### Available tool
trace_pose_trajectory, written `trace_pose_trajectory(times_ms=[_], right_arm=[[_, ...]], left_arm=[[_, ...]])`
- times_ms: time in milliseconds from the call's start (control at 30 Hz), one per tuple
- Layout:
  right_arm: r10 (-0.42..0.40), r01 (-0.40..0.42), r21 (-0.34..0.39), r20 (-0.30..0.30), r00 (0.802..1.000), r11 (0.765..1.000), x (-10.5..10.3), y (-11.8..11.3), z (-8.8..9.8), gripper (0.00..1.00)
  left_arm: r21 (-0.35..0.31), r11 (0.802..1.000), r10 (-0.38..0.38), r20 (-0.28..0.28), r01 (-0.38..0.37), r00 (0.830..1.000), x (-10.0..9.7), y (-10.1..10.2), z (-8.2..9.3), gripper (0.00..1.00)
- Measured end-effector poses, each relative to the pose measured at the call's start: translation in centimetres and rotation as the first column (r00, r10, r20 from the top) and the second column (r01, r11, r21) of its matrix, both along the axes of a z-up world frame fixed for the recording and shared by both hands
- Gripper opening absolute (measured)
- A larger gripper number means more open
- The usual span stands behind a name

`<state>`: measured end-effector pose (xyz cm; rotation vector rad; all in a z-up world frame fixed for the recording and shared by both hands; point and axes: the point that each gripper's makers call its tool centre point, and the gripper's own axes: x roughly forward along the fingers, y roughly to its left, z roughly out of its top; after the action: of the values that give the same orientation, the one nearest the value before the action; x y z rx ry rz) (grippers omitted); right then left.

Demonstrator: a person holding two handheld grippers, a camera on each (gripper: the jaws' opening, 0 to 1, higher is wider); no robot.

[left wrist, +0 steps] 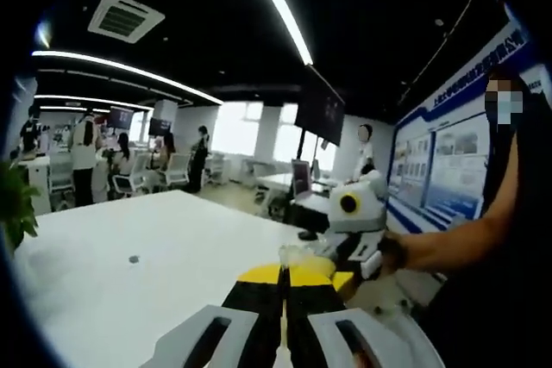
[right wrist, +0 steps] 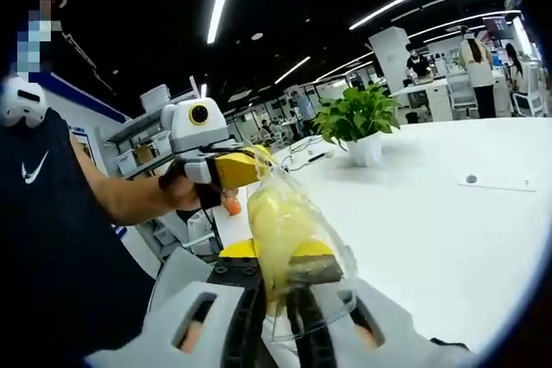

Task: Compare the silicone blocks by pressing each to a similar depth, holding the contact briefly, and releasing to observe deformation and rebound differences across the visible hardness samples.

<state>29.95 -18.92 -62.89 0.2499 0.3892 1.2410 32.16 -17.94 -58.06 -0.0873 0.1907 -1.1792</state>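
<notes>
Two grippers raised over a white table (left wrist: pixel 155 256), both pinching one clear plastic bag (right wrist: pixel 289 230) of pale yellow material — presumably a silicone sample, though hard to tell through the wrap. In the right gripper view, right gripper (right wrist: pixel 276 275) narrowed on the bag's lower end, jaws pressed against the plastic with yellow tips to either side; bag stretched up and away, tilted, to the left gripper (right wrist: pixel 246 167), clamped on its top corner. In the left gripper view, left gripper (left wrist: pixel 283 275) with jaws nearly together, a crumpled bit of the bag (left wrist: pixel 304 256) just past the tips; right gripper (left wrist: pixel 345 280) close beside, its tips hidden behind the bag, so no telling its gap from this side.

Around: a person's forearm (left wrist: pixel 448 243) reaching in from the edge, dark sleeveless top (right wrist: pixel 47 239) blocking much of the side. Potted green plant (right wrist: pixel 355 120) in a white pot on the table, well apart from the bag. Small dark dot (left wrist: pixel 134 258) on the tabletop. Far behind — desks, office chairs, several standing people (left wrist: pixel 84 157), a hanging screen (left wrist: pixel 321 109), long ceiling light strips (left wrist: pixel 276 2), a blue-and-white wall board (left wrist: pixel 453 161).
</notes>
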Motion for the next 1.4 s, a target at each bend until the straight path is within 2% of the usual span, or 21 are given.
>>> trace_pose_trajectory(times_ms=[100,233,333,400,500,600,700,800,833,933,1000,1100,1267,1400], right_arm=[[-0.008,0.009,-0.016,0.019,1.0,1.0,0.1,-0.2,-0.2,0.04],[-0.015,0.015,-0.023,0.022,1.0,1.0,0.1,-0.7,-0.4,0.03],[-0.013,0.013,-0.013,-0.012,1.0,1.0,-0.1,-1.0,-0.3,0.01],[-0.018,0.019,-0.031,0.004,1.0,0.999,-0.3,-1.0,-0.5,0.01],[-0.017,0.016,-0.045,-0.014,1.0,0.999,-0.4,-1.0,-0.8,0.0],[-0.029,0.028,-0.02,-0.018,0.999,0.999,-0.3,-1.1,-1.0,0.02],[-0.042,0.041,0.016,0.017,0.999,0.999,-0.3,-1.1,-0.6,0.04],[-0.046,0.046,0.035,0.021,0.999,0.998,-0.4,-1.3,-0.4,0.07],[-0.065,0.064,0.036,0.039,0.997,0.997,-0.1,-1.4,-0.3,0.08],[-0.078,0.074,0.065,0.064,0.995,0.995,0.1,-1.7,0.3,0.1],[-0.077,0.072,0.07,0.078,0.994,0.995,0.1,-1.8,0.7,0.1],[-0.1,0.092,0.078,0.105,0.989,0.993,0.4,-2.1,0.9,0.13],[-0.127,0.12,0.081,0.091,0.988,0.99,0.7,-2.7,0.6,0.22],[-0.172,0.165,0.074,0.103,0.98,0.984,1.1,-3.1,0.0,0.45]], left_arm=[[0.017,1.0,0.004,0.021,-0.004,1.0,0.0,-0.4,-0.2,0.0],[-0.008,1.0,-0.007,-0.008,0.007,1.0,0.0,-0.6,-0.2,0.0],[-0.007,1.0,-0.021,-0.007,0.021,1.0,-0.3,-1.0,-0.2,0.0],[-0.003,1.0,-0.029,-0.001,0.029,1.0,-0.6,-1.1,-0.3,0.0],[0.005,0.999,-0.038,-0.002,0.038,0.999,-0.7,-1.1,-0.7,0.0],[0.003,1.0,-0.017,-0.021,0.017,1.0,-0.5,-1.1,-0.8,0.0],[-0.018,1.0,-0.003,-0.044,0.002,0.999,-0.5,-1.3,-0.2,0.0],[-0.008,1.0,-0.002,-0.012,0.001,1.0,-0.6,-1.7,0.1,0.0],[-0.013,1.0,-0.004,-0.011,0.004,1.0,-0.6,-1.8,0.3,0.0],[-0.08,0.997,-0.016,-0.05,0.012,0.999,-0.6,-2.0,1.3,0.0],[-0.083,0.996,-0.023,-0.036,0.019,0.999,-0.6,-2.2,1.6,0.0],[-0.106,0.994,-0.033,-0.046,0.028,0.998,-0.6,-2.6,2.1,0.0],[-0.119,0.992,-0.058,-0.064,0.05,0.996,-0.8,-3.3,2.2,0.0],[-0.121,0.989,-0.09,-0.053,0.083,0.995,-1.3,-4.0,2.4,0.0]])
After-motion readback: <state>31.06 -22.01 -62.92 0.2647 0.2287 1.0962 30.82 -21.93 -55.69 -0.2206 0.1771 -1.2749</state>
